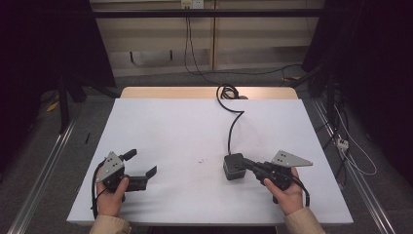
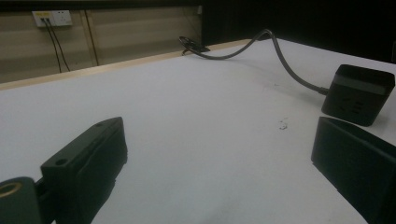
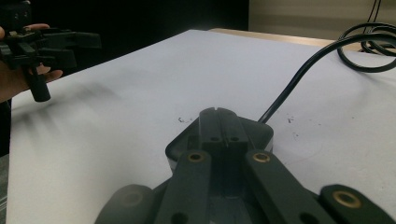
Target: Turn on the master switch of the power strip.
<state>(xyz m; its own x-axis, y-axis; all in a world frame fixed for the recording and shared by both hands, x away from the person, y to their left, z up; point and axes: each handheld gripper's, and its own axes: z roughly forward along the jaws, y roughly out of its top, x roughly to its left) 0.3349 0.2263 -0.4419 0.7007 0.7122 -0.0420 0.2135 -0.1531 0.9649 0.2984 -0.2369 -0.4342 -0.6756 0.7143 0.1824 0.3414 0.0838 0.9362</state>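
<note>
White rectangular counter, dim room, grey floor. Right gripper jaws closed together, touching black cube-shaped power adapter. Left gripper wide open, empty.

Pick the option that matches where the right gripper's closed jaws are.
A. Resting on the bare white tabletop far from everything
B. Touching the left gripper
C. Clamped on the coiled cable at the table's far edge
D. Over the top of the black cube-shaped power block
D: in the right gripper view the right gripper has its jaws together over the top of the black power block, whose cable runs off toward the far edge.
</note>
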